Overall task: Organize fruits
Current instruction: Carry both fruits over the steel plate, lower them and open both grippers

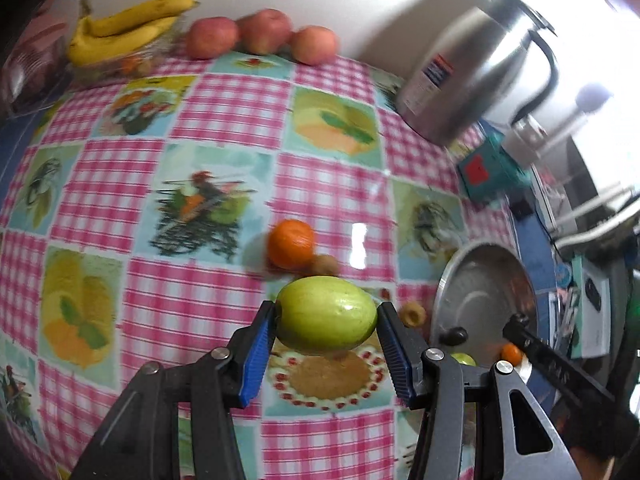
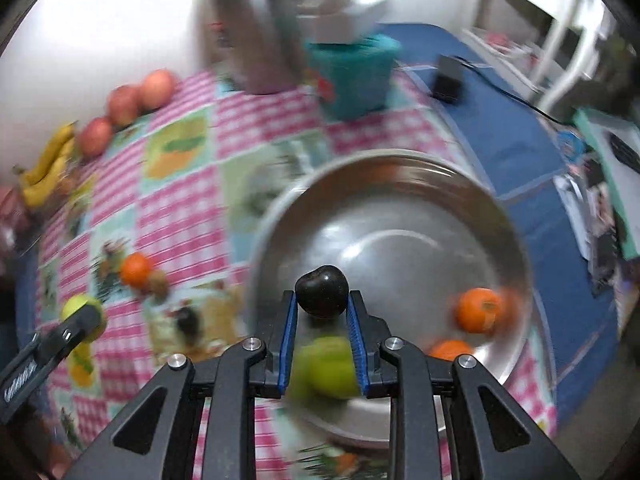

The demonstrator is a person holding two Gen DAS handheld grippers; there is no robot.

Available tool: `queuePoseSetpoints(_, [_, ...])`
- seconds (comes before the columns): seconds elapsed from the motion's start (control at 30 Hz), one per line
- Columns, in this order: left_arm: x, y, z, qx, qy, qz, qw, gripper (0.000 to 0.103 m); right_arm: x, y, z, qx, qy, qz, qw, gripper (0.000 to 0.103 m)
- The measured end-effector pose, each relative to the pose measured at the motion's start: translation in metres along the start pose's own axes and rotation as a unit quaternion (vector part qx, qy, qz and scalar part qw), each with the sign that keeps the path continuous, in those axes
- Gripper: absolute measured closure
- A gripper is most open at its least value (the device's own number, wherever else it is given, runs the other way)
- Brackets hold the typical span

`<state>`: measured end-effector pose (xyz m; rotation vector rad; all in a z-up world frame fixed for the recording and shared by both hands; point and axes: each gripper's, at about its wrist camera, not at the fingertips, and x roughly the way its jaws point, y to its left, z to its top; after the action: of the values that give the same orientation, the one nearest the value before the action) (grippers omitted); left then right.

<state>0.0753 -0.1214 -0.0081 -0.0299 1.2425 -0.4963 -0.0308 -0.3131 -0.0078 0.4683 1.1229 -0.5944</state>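
The left tongs (image 1: 326, 330) gripped a green fruit (image 1: 326, 314) above the checked desk (image 1: 224, 112). The right tongs (image 2: 322, 308) clamped a dark plum (image 2: 322, 290) over a steel bowl (image 2: 400, 208) holding two oranges (image 2: 478, 310) and another green fruit (image 2: 328, 368).

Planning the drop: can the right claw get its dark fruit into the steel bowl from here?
Probably yes: the right claw holds the dark fruit over the open steel bowl, nothing between.

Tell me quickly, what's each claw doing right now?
Left gripper clamps oval green fruit above checked tablecloth. Right gripper clamps small dark round fruit over round steel bowl. Nothing blocking.
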Motion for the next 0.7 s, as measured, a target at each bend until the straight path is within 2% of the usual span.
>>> queuePoseSetpoints(0.13, [0.007, -0.032, -0.007, 0.043, 0.003, -0.009, 0.999, 0.049, 0.002, -0.036, 0.004, 0.045, 0.004, -0.021, 0.999, 0.077])
queuePoseSetpoints(0.3, [0.014, -0.072, -0.015, 0.101, -0.008, -0.024, 0.9945, 0.049, -0.006, -0.061, 0.006, 0.083, -0.004, -0.024, 0.996, 0.077])
queuePoseSetpoints(0.47, [0.025, -0.102, -0.019, 0.151, -0.018, -0.029, 0.9879, 0.049, -0.012, -0.063, 0.01, 0.088, -0.015, -0.02, 0.996, 0.077])
queuePoseSetpoints(0.7, [0.041, -0.121, -0.014, 0.175, -0.024, -0.03, 0.9838, 0.049, -0.002, -0.062, 0.016, 0.09, -0.005, -0.013, 0.996, 0.077])
